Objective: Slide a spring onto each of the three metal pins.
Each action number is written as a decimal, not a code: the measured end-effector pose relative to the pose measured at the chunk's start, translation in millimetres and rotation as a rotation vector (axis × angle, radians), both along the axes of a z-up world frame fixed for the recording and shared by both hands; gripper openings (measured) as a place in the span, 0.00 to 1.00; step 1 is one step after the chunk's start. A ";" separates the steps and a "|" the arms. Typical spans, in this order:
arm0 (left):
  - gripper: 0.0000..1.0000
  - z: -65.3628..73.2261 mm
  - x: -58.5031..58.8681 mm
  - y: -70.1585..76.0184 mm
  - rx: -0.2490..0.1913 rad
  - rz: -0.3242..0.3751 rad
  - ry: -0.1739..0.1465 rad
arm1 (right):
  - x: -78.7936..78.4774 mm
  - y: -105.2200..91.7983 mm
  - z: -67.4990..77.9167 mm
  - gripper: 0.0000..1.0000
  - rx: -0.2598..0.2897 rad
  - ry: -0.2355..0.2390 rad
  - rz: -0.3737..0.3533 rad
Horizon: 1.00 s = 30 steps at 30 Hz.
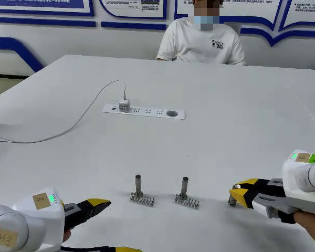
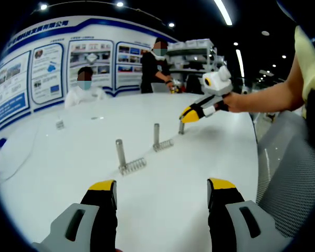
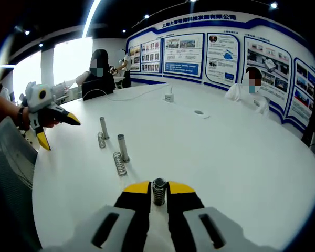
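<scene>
in right claw point(image 3: 158, 185), seemingly spring-clad pin point(image 3: 158, 193)

Three moving cameras, one white tabletop point(image 1: 226, 94)
Head view looks forward and down from the near edge, with the two upright grey metal pins point(image 1: 138, 185) close at 6 o'clock. Both gripper views sit low, facing each other across them: left gripper view meets the yellow-tipped right gripper point(image 2: 185, 118) at 2 o'clock; right gripper view, tight on a spring-wrapped grey pin point(image 3: 158, 191), meets the left gripper point(image 3: 61, 136) at 9 o'clock.
</scene>
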<state>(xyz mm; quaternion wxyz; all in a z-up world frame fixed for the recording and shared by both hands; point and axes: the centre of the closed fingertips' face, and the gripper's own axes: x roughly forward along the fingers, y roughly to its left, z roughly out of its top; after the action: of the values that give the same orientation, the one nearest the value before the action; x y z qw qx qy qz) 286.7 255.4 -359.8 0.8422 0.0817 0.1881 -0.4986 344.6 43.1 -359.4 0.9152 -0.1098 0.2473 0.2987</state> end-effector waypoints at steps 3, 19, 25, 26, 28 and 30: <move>0.71 -0.1 -0.3 -0.2 -0.001 0.000 0.001 | 0.0 0.1 0.0 0.15 -0.002 0.001 -0.001; 0.71 -0.8 0.3 -0.5 -0.006 0.002 0.003 | 3.0 1.3 10.2 0.26 -0.001 -0.047 -0.003; 0.71 -1.4 -0.2 -0.3 -0.005 0.003 0.004 | 3.4 13.8 24.9 0.27 -0.002 -0.086 0.030; 0.71 -1.2 -0.3 -0.3 -0.005 0.003 0.004 | 3.3 15.9 26.4 0.27 -0.003 -0.089 0.036; 0.71 -1.0 -0.3 -0.5 -0.004 0.003 0.004 | 2.7 22.0 30.1 0.27 -0.005 -0.099 0.052; 0.71 -0.7 -0.1 -0.5 -0.005 0.004 0.003 | 2.7 26.8 32.0 0.27 -0.006 -0.104 0.064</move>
<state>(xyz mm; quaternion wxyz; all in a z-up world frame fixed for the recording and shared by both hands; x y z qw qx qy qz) 286.6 254.9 -360.5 0.8432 0.0785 0.1881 -0.4975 347.3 69.9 -327.3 0.9164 -0.1360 0.1967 0.3210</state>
